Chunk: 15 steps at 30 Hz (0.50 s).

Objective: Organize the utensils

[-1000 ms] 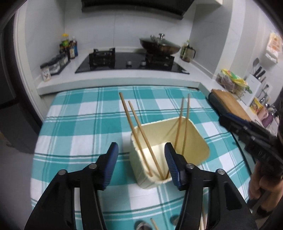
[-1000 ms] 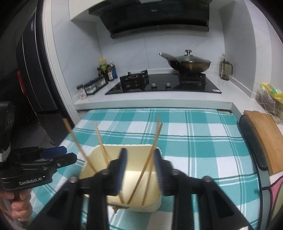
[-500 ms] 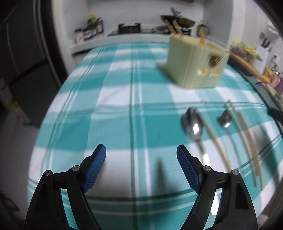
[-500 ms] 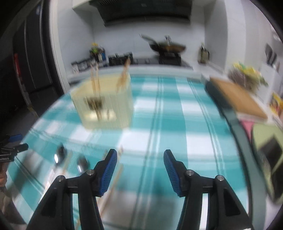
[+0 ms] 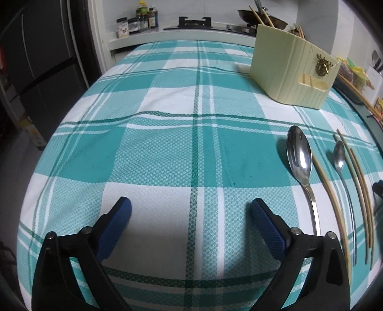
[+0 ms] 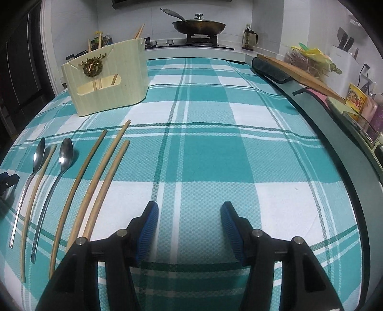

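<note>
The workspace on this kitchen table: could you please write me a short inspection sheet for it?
Surface: teal and white checked tablecloth, slightly wrinkled.
Job's things: cream utensil holder upright at the far side, chopsticks already standing in it. Two spoons and four loose chopsticks lie side by side on the cloth, nearer than the holder.
Clutter: nothing seen on the cloth.
Grippers: left gripper has just been opening, jaws wide, nothing between them; right gripper open, empty. Both are over bare cloth.
Cables: nothing seen.
Surroundings: stove with a lidded pan, condiment bottles, wooden cutting board, knife block.
</note>
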Each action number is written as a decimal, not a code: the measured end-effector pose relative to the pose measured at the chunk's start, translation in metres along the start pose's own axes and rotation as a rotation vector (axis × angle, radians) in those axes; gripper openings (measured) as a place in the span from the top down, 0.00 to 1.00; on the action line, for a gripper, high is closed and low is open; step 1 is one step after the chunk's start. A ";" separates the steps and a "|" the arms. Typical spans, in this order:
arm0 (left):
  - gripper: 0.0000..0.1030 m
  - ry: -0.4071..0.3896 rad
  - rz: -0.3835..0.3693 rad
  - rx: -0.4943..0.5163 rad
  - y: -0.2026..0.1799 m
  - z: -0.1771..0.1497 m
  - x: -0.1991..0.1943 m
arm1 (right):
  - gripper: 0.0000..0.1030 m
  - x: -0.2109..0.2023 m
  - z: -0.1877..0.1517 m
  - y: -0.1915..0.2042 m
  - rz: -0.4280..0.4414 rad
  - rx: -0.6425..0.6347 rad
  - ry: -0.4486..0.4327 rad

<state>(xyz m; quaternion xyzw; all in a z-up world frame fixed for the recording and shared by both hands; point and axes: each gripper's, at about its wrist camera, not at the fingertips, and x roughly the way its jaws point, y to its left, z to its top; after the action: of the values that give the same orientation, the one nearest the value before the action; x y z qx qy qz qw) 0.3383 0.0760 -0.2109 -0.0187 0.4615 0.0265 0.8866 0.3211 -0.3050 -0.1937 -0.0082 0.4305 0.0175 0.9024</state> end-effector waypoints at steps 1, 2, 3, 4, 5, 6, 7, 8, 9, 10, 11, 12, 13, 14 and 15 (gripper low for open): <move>0.00 0.004 0.003 0.008 -0.002 0.000 0.001 | 0.45 0.000 0.000 0.000 0.000 0.000 0.000; 0.00 0.003 0.007 0.010 -0.003 0.000 0.001 | 0.45 0.000 0.000 0.000 0.000 0.000 0.000; 0.00 0.002 0.008 0.009 -0.003 -0.001 0.000 | 0.45 0.000 0.000 0.000 -0.001 -0.001 0.000; 0.00 0.002 0.009 0.008 -0.003 -0.001 0.000 | 0.45 0.000 0.000 0.000 0.000 0.000 0.000; 0.00 0.001 0.010 0.007 -0.003 -0.001 0.000 | 0.45 0.000 0.000 0.000 0.001 0.000 0.000; 0.00 0.000 0.012 0.007 -0.003 -0.001 0.000 | 0.45 0.000 0.000 0.000 0.001 0.000 0.000; 0.00 -0.001 0.014 0.006 -0.003 -0.002 0.000 | 0.45 0.000 0.000 0.000 0.000 0.000 0.000; 0.00 -0.002 0.015 0.005 -0.003 -0.002 0.000 | 0.45 0.000 0.000 0.000 0.000 0.000 0.000; 0.00 -0.002 0.016 0.004 -0.003 -0.002 -0.001 | 0.45 0.000 0.000 0.000 -0.001 -0.001 0.000; 0.00 -0.003 0.018 0.004 -0.003 -0.002 -0.001 | 0.45 -0.001 0.000 0.000 0.000 -0.001 0.000; 0.00 -0.004 0.019 0.003 -0.003 -0.002 -0.001 | 0.45 0.000 0.000 0.000 -0.001 0.000 0.000; 0.00 -0.005 0.022 0.003 -0.003 -0.003 -0.001 | 0.45 0.000 0.000 0.000 0.000 0.000 -0.001; 0.00 -0.006 0.025 0.002 -0.004 -0.003 -0.001 | 0.45 0.000 0.000 0.000 0.000 0.000 0.000; 0.00 -0.008 0.029 0.003 -0.004 -0.003 -0.001 | 0.45 0.000 0.000 0.000 0.000 0.000 0.000; 0.00 -0.008 0.030 0.004 -0.005 -0.003 -0.001 | 0.45 0.000 0.000 0.000 0.000 0.000 0.000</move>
<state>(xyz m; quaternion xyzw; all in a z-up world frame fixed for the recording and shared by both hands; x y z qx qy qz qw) 0.3355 0.0712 -0.2117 -0.0102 0.4582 0.0389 0.8879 0.3208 -0.3051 -0.1934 -0.0084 0.4303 0.0174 0.9025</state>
